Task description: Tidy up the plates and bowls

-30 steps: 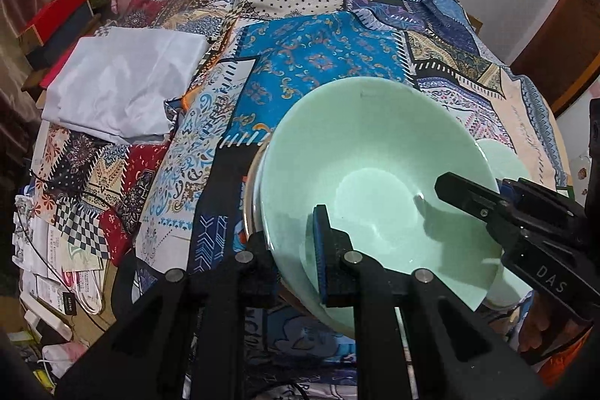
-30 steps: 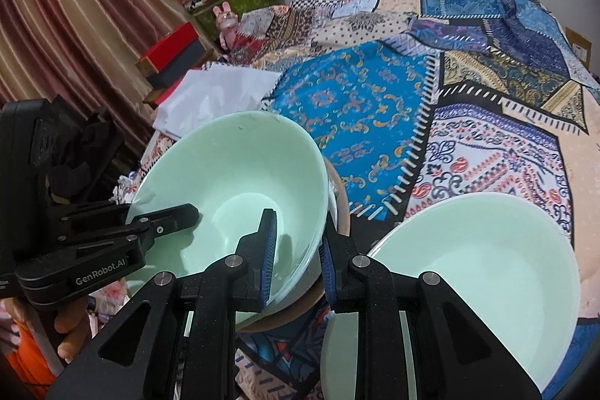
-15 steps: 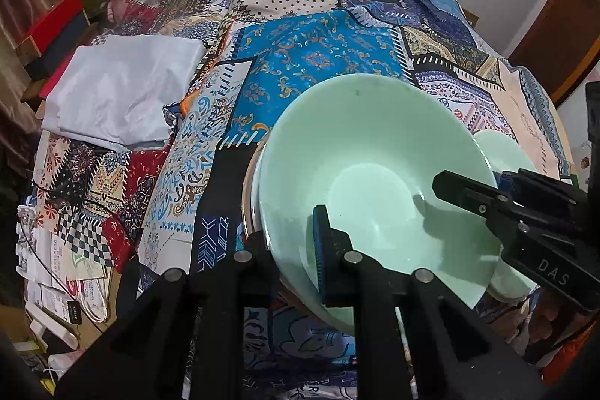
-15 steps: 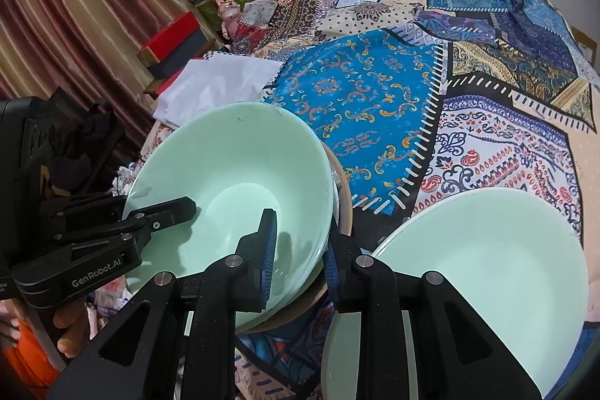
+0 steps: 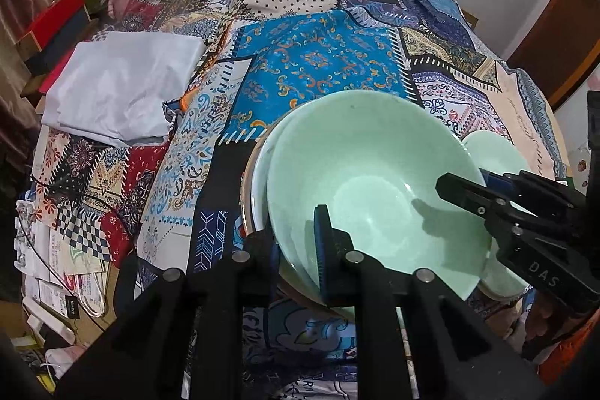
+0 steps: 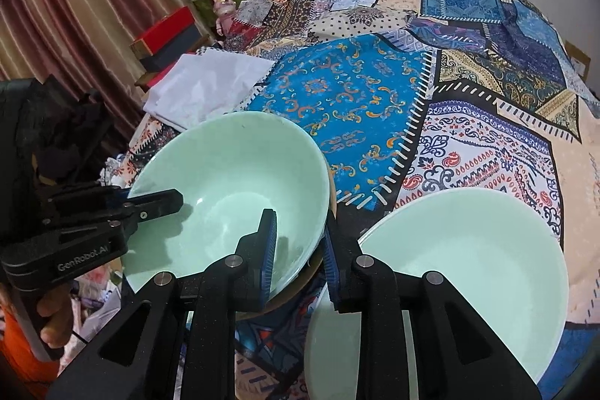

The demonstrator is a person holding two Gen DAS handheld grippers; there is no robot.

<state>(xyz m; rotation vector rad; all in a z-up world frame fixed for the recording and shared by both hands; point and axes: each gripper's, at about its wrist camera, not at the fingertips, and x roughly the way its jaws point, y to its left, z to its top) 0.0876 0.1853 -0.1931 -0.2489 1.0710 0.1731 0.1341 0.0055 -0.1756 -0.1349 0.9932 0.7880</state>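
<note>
A mint-green bowl (image 5: 375, 182) sits tilted on a stack of a pale bowl (image 5: 260, 182) and a tan-rimmed plate on the patchwork cloth. My left gripper (image 5: 296, 250) is shut on its near rim, one finger inside and one outside. My right gripper (image 6: 298, 252) straddles the opposite rim of the same bowl (image 6: 228, 190), its jaws a little apart around the rim. It also shows in the left wrist view (image 5: 468, 192). A second mint-green bowl (image 6: 461, 272) stands just right of the stack.
A folded white cloth (image 5: 120, 85) lies at the left of the table. Papers and boxes clutter the floor at the left (image 5: 56, 272). The blue patterned cloth (image 6: 348, 100) stretches behind the bowls. A curtain (image 6: 75, 6) hangs at the far left.
The held bowl has sunk lower onto the stack and levelled slightly. The right gripper's jaws have opened a little around the rim. Both grippers stay on the bowl.
</note>
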